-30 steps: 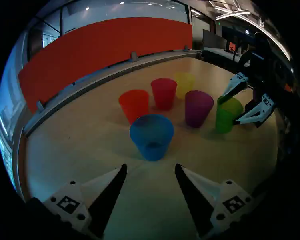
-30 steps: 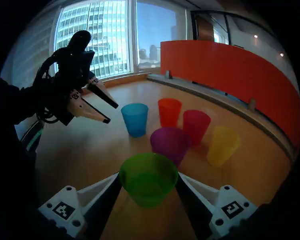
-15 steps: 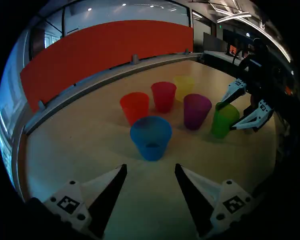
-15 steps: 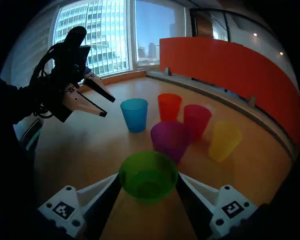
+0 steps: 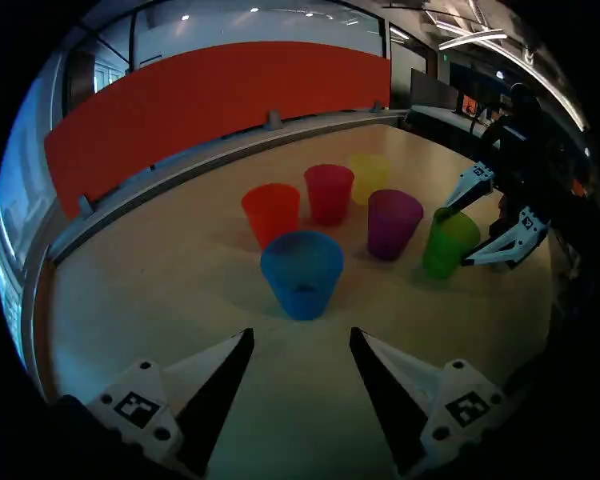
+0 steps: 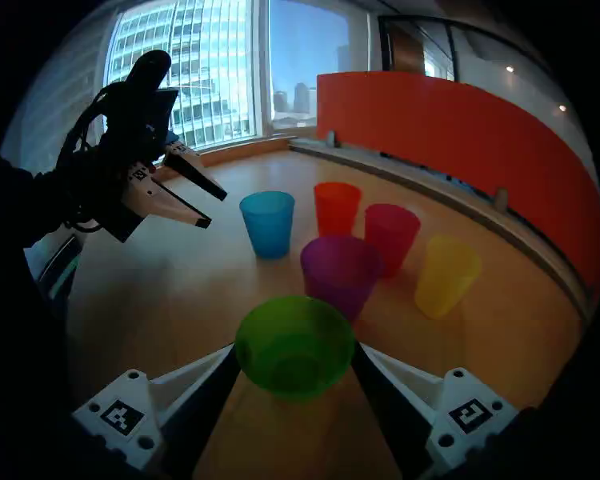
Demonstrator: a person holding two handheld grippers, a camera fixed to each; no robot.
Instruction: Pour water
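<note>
- The left gripper (image 5: 301, 330) hangs spread and empty over the wooden table (image 5: 140, 288). Its fingers point at the blue cup (image 5: 302, 272) without touching it.
- Behind the blue one stand an orange cup (image 5: 270, 210), a red cup (image 5: 329, 190), a yellow cup (image 5: 369, 174) and a purple cup (image 5: 393, 221), bunched close.
- Farthest right, the green cup (image 5: 446, 242) sits just beside the purple cup, pinched between both fingers of the right gripper (image 5: 458, 236).
</note>
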